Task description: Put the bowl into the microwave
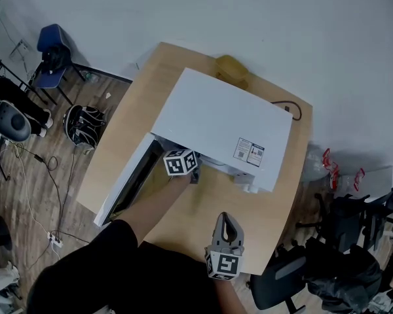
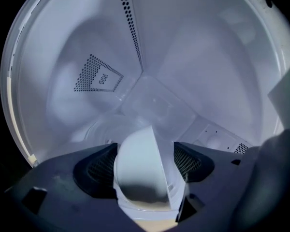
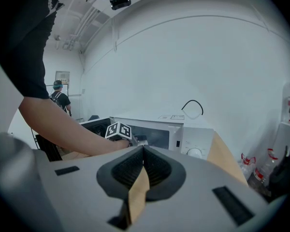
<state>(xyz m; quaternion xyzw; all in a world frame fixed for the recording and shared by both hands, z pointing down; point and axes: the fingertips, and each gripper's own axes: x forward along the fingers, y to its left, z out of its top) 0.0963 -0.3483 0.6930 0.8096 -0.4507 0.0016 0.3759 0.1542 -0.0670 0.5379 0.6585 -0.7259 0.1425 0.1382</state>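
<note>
A white bowl (image 2: 137,170) sits tilted between the jaws of my left gripper (image 2: 145,151), inside the white cavity (image 2: 198,57) of the microwave (image 1: 216,123). The jaws stand wide, and a thin gap shows between the bowl's rim and the right pad (image 2: 186,161). In the head view only this gripper's marker cube (image 1: 181,162) shows, at the oven's mouth, and the bowl is hidden. The microwave door (image 1: 128,175) hangs open to the left. My right gripper (image 1: 226,220) hovers shut and empty over the table's near edge, pointing at the microwave (image 3: 183,139).
The wooden table (image 1: 183,221) carries the microwave, with a yellowish object (image 1: 231,69) and a black cable (image 1: 293,110) behind it. A blue chair (image 1: 52,54) stands at the far left and a black office chair (image 1: 281,280) at the near right. A person (image 3: 58,98) stands far off.
</note>
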